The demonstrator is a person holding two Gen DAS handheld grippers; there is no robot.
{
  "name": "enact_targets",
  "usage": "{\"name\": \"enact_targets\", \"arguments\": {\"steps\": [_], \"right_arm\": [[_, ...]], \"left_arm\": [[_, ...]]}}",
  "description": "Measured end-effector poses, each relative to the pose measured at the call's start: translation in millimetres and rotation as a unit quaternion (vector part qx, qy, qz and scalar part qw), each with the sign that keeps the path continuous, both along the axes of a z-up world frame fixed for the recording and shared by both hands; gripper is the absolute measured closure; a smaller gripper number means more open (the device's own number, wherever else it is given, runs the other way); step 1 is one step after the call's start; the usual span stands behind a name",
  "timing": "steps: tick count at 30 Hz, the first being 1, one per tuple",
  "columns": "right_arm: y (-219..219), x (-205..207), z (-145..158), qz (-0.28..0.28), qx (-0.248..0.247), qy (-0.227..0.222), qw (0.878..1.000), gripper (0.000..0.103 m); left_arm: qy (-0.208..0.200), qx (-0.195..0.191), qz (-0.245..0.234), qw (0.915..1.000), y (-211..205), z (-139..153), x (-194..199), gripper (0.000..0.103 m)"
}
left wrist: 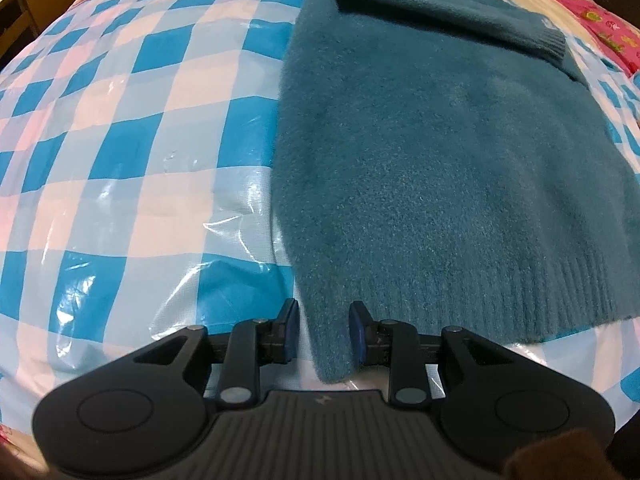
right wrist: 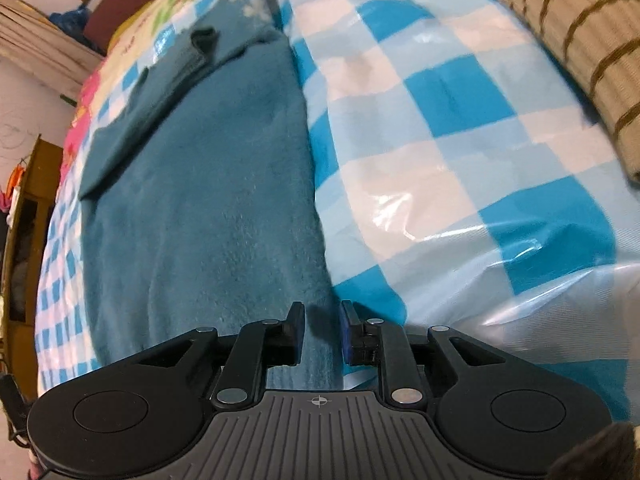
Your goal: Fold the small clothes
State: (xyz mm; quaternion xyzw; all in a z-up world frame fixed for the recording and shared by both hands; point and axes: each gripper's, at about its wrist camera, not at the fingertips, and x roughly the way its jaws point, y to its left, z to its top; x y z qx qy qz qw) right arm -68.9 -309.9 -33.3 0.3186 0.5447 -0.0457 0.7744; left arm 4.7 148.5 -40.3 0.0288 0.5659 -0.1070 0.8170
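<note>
A teal fuzzy sweater (left wrist: 432,152) lies flat on a bed covered with a blue-and-white checked plastic sheet (left wrist: 120,128), its sleeves folded across the body near the far end and its ribbed hem nearest the cameras. In the left wrist view, the left gripper (left wrist: 324,330) sits at the near left corner of the hem: its jaws are apart, and the corner of the knit runs into the gap between them, the blue-padded right finger resting over the fabric while the left finger sits just off the sweater's edge above the sheet. Whether the pads actually touch the cloth cannot be told. In the right wrist view, the right gripper (right wrist: 322,330) is at the opposite near corner of the sweater (right wrist: 208,200), jaws likewise apart with a narrower gap; the sweater's right edge passes between the fingers, the left finger above the knit and the right finger over the checked sheet (right wrist: 440,128) just beside the edge. A beige knit with brown stripes (right wrist: 580,40) lies at the upper right of that view, well apart from the sweater
</note>
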Motion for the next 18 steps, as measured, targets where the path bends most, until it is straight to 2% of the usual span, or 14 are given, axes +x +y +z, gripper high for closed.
{"name": "enact_targets", "arguments": {"steps": [3, 6, 9, 14, 18], "right_arm": [[4, 2, -2, 0.012, -0.005, 0.008, 1.000, 0.080], [6, 2, -7, 0.024, 0.016, 0.011, 1.000, 0.073], [10, 4, -13, 0.024, 0.032, 0.011, 0.999, 0.070], [15, 6, -18, 0.026, 0.063, 0.006, 0.998, 0.070], [16, 8, -19, 0.032, 0.065, 0.008, 0.997, 0.069]], "left_arm": [[-0.001, -0.004, 0.003, 1.0000, 3, 2, -3, 0.069], [-0.002, -0.008, 0.002, 1.0000, 6, 2, -3, 0.069], [-0.003, -0.009, 0.001, 1.0000, 7, 1, -2, 0.069], [0.007, -0.026, 0.000, 0.9996, 10, -1, -2, 0.069], [0.020, -0.038, 0.010, 0.9990, 9, -5, 4, 0.071]]}}
